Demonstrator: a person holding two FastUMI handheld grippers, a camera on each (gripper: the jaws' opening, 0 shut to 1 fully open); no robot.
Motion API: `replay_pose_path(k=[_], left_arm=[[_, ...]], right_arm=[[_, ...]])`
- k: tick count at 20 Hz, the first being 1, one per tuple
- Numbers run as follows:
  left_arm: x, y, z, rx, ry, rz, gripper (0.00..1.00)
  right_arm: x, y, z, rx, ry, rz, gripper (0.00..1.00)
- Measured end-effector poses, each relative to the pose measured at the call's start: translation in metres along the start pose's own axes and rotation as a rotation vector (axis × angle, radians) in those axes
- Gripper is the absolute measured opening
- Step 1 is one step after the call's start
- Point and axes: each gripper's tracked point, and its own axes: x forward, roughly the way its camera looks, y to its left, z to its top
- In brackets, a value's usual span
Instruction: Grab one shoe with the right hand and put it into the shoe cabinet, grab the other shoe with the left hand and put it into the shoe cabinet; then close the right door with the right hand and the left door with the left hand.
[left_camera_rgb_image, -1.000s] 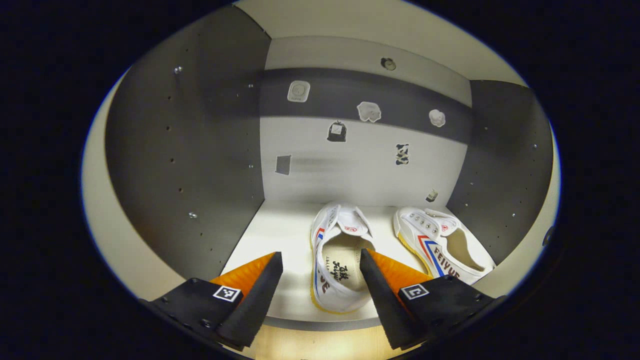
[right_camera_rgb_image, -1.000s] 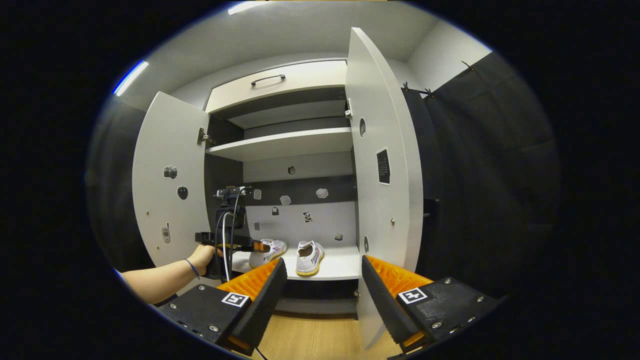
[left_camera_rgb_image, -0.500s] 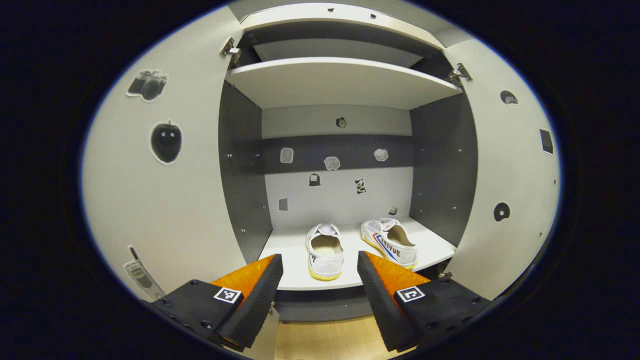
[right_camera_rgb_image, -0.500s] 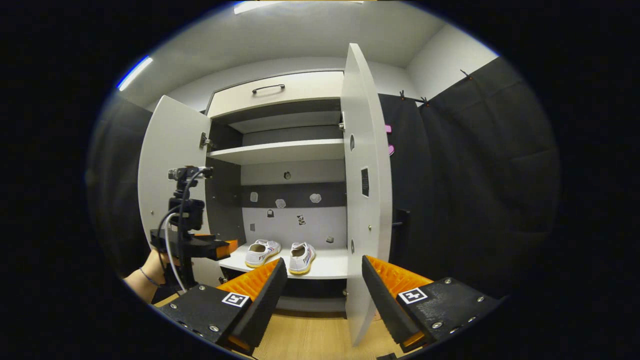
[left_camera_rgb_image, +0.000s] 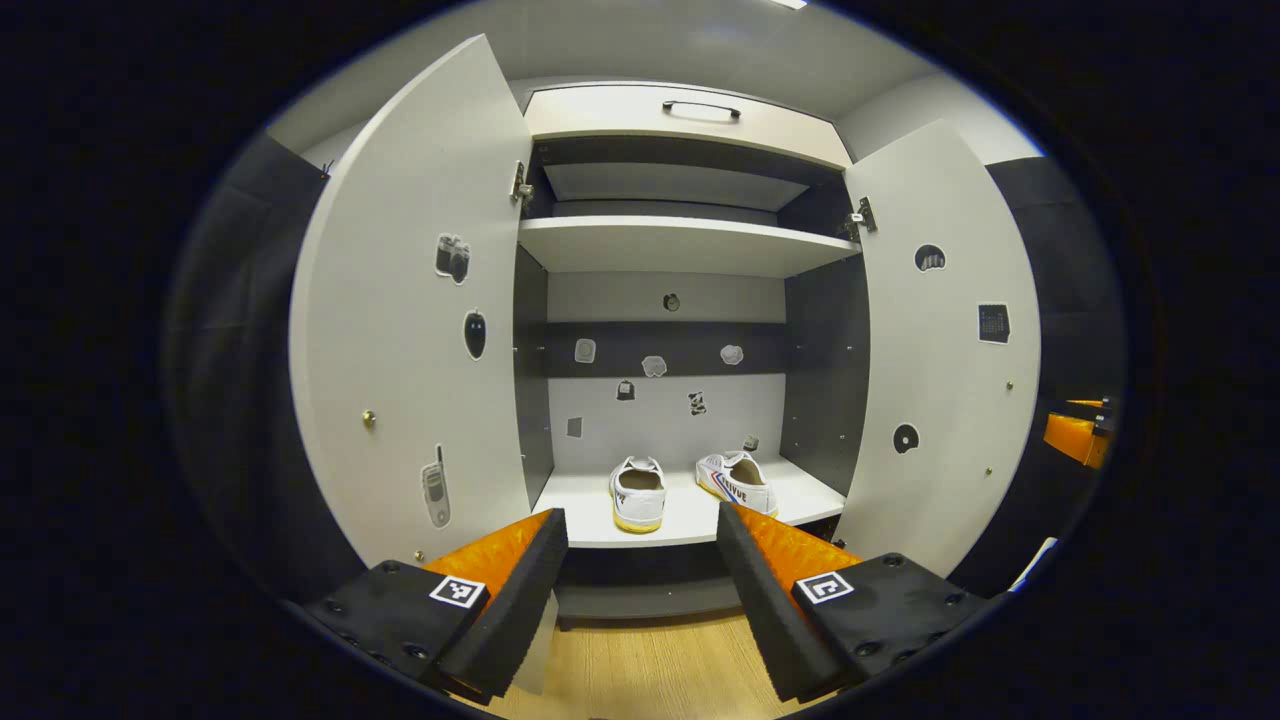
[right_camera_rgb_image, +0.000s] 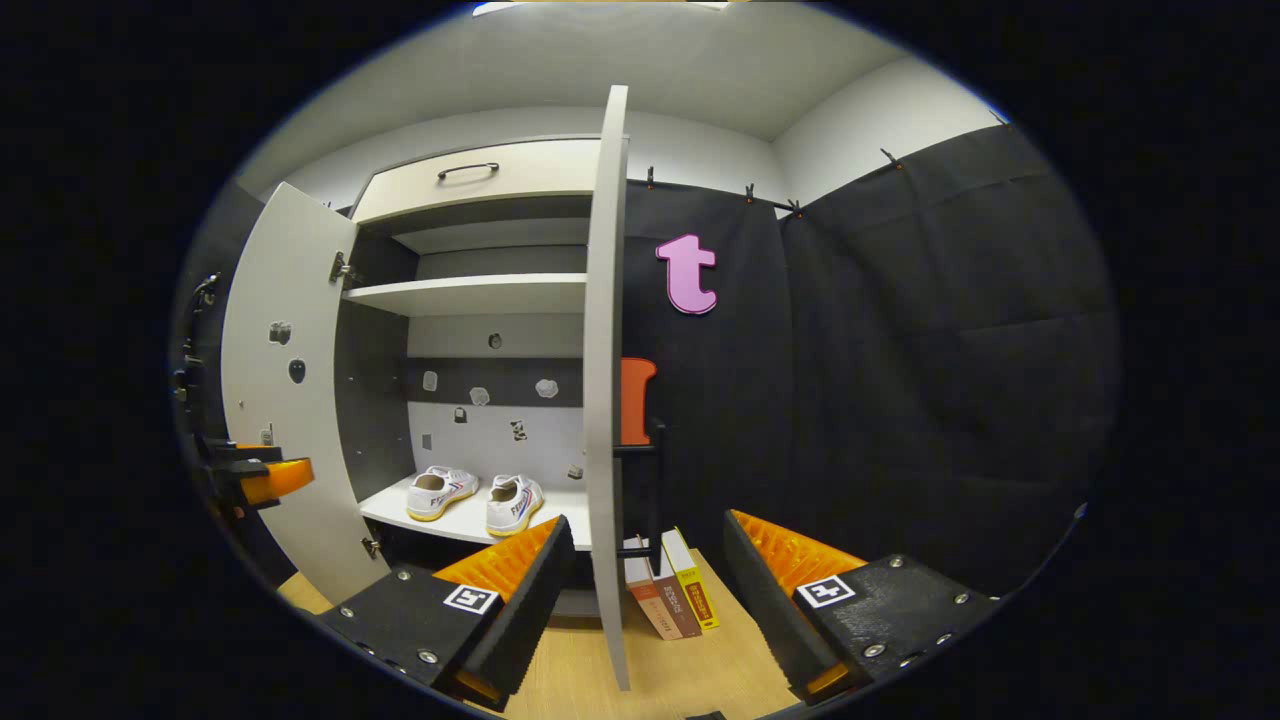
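Shoes: two white canvas sneakers, left shoe (left_camera_rgb_image: 638, 493) and right shoe (left_camera_rgb_image: 737, 481), yellowish soles, red-and-blue side stripes, side by side on the cabinet shelf (left_camera_rgb_image: 590, 510), straight ahead beyond the left gripper (left_camera_rgb_image: 640, 560).
Left gripper: jaws spread wide, holding nothing.
Right gripper (right_camera_rgb_image: 645, 570): fingers apart, empty, edge of the right door (right_camera_rgb_image: 604, 400) dead ahead between them.
Doors: left door (left_camera_rgb_image: 410, 330) and right door both swung open.

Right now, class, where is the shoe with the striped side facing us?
In the left gripper view, the striped shoe sits on the cabinet's lower shelf, right of the other shoe and nearer the open right door.
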Motion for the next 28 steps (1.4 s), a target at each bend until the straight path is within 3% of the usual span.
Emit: replay_pose_path(k=[5,12,13,15,19,20,21,28], left_arm=[[-0.037,0.006,-0.012,-0.048,0.004,-0.002,0.97],[-0.066,0.019,-0.022,-0.094,-0.008,0.030,0.97],[-0.067,0.022,-0.026,-0.099,0.000,0.033,0.97],[-0.068,0.026,-0.028,-0.100,0.008,0.038,0.97],[-0.068,0.029,-0.021,-0.105,-0.009,0.036,0.95],[-0.068,0.029,-0.018,-0.105,-0.016,0.034,0.95],[-0.067,0.029,-0.016,-0.104,-0.021,0.032,0.95],[-0.069,0.031,-0.013,-0.092,-0.030,0.020,0.95]], right_arm=[[0.023,-0.028,-0.010,-0.023,0.024,-0.044,0.93],[0.045,-0.016,-0.019,-0.076,0.039,-0.016,0.92],[0.044,-0.015,-0.019,-0.070,0.040,-0.014,0.85],[0.045,-0.008,-0.018,-0.067,0.037,0.011,0.90],[0.044,0.012,-0.020,-0.053,0.048,0.068,0.74],[0.044,0.016,-0.021,-0.050,0.049,0.077,0.82],[0.043,0.020,-0.021,-0.046,0.048,0.084,0.69],[0.042,0.072,-0.021,-0.014,0.041,0.205,0.65]])
